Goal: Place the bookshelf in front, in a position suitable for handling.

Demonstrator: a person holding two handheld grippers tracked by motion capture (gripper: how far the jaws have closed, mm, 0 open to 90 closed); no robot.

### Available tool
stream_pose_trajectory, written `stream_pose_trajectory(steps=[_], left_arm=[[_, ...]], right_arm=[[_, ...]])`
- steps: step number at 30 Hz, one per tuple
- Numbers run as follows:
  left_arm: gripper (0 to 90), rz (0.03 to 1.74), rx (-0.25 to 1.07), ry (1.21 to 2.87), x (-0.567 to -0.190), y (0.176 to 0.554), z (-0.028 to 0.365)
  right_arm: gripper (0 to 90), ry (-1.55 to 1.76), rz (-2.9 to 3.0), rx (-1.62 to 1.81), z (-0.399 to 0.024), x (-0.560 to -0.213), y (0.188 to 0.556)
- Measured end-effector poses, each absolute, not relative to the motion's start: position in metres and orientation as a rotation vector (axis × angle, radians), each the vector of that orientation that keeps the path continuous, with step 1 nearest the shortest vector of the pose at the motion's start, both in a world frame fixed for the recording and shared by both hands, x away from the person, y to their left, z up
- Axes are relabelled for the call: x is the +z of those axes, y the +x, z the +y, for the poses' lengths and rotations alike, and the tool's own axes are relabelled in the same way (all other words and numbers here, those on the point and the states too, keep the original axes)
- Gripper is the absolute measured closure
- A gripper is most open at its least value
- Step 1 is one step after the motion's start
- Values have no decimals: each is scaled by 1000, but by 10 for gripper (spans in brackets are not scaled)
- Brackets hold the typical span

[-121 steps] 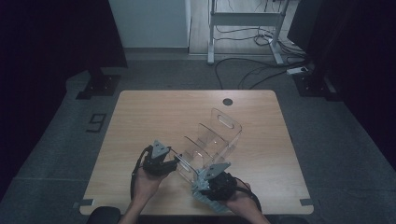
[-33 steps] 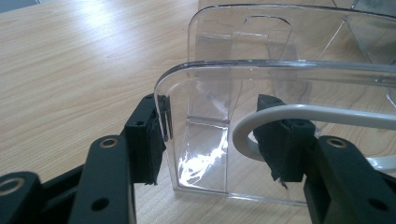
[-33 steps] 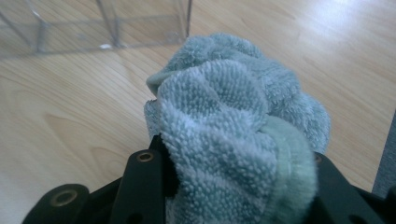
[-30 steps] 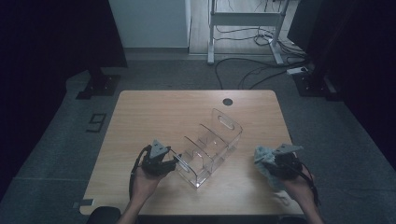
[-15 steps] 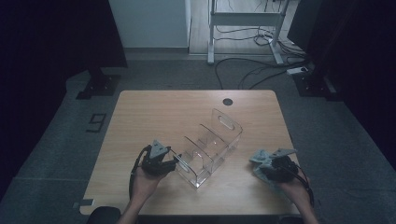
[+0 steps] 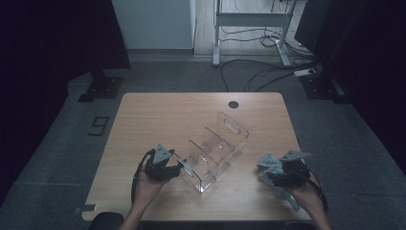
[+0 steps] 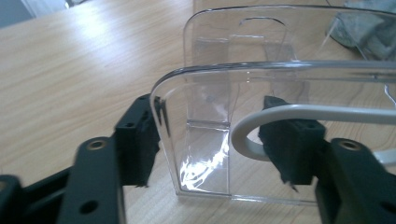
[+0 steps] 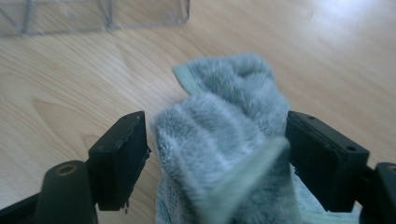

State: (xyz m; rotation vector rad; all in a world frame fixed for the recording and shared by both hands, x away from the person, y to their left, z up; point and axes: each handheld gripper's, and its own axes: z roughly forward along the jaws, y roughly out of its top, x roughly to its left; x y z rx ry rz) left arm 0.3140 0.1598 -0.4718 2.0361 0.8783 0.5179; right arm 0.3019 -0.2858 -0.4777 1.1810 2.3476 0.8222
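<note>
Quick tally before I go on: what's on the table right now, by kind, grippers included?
Clear plastic organizer: 1
Grey cloth: 1
Handheld grippers: 2, the left gripper with its jaws either side of the organizer's end wall, the right gripper with its jaws just opened around the cloth
Total: 4

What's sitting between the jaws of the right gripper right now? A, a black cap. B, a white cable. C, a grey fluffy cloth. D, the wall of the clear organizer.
C: in the right gripper view the grey fluffy cloth bunches up between the two black jaws of the right gripper, which stand apart at its sides.
</note>
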Motion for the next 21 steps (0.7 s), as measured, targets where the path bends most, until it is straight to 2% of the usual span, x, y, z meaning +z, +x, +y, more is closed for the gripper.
stream_pose_trajectory(steps=[7, 21], left_arm=[[258, 867, 503, 2033, -469, 310, 163], [250, 886, 486, 2058, -453, 294, 171]], right_arm=[[209, 1141, 2328, 885, -281, -458, 300], [251, 1084, 2329, 941, -259, -441, 319]])
